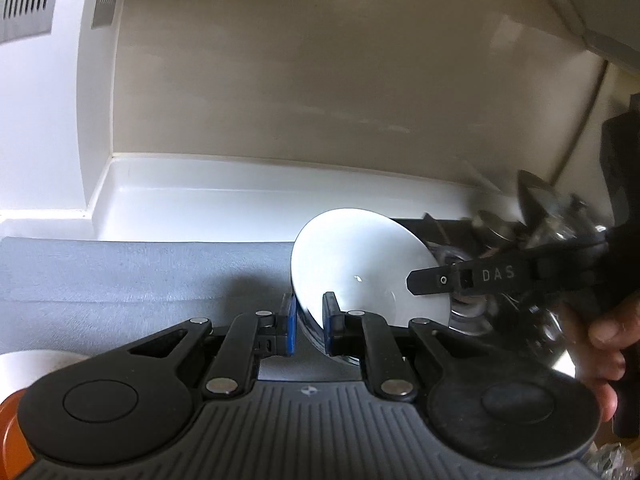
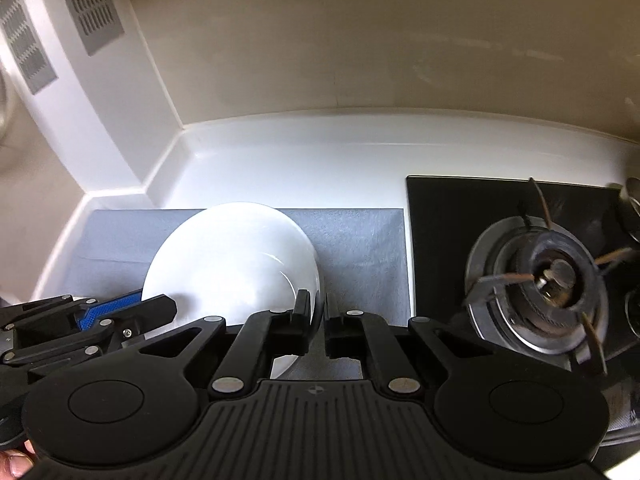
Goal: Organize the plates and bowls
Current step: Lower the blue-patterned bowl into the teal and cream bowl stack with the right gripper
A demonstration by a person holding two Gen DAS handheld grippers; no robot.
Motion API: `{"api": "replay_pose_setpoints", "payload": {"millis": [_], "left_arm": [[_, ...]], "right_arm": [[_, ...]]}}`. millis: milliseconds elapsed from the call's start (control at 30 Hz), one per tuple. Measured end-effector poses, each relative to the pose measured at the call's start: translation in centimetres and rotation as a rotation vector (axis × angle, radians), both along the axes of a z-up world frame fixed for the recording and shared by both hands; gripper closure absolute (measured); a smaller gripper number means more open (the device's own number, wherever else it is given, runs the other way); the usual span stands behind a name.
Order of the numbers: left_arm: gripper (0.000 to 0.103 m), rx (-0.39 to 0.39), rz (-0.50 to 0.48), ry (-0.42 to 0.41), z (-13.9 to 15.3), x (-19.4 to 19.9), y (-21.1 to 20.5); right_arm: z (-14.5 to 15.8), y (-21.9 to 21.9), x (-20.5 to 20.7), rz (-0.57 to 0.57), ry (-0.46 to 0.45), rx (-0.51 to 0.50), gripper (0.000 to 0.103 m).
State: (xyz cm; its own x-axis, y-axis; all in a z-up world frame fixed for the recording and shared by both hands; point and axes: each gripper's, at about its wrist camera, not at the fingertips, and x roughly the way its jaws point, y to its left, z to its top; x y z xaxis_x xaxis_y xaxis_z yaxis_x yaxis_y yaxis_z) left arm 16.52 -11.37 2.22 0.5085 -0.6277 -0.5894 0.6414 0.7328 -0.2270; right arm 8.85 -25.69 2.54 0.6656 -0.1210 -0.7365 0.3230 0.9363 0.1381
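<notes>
A white plate is held between both grippers above a grey mat. My left gripper is shut on the plate's near rim, and the plate tilts up to the right. In the right wrist view the same plate shows with my right gripper shut on its right rim. The left gripper's blue pads grip its left edge there. The right gripper's finger reaches across the plate in the left wrist view.
A black gas hob with a round burner lies right of the mat. A white counter meets the beige wall behind. A white dish edge and something orange sit at lower left.
</notes>
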Motion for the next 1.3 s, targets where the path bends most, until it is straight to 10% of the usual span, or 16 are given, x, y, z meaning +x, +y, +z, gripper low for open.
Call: {"api": "replay_pose_setpoints", "payload": {"millis": [467, 1300], "left_arm": [[0.089, 0.078, -0.066, 0.055, -2.0, -6.8, 2.4], [0.088, 0.169, -0.083, 0.034, -4.5, -7.2, 1.8]], "right_arm": [[-2.4, 4.3, -7.3, -0.025, 0.078, 0.040, 0.096], [-4.9, 6.2, -6.4, -0.054, 0.163, -0.019, 0.096]]}}
